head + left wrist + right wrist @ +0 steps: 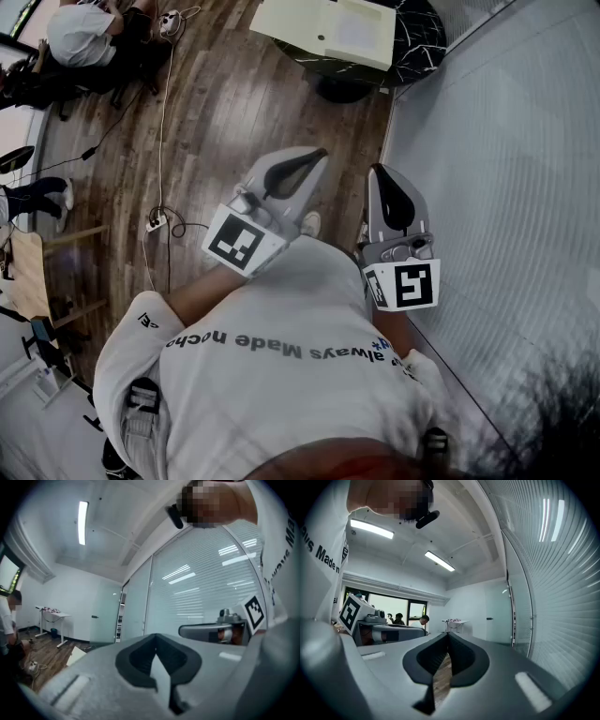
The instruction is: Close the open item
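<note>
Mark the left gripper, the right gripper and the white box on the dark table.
left gripper [321,154]: head view, the tip, where its fingertips meet.
right gripper [377,171]: head view, the tip, where its fingertips meet.
white box [323,28]: head view, middle of its top face.

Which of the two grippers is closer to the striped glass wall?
Right. The right gripper is alongside the glass wall; the left gripper is farther from it, over the wood floor.
</note>
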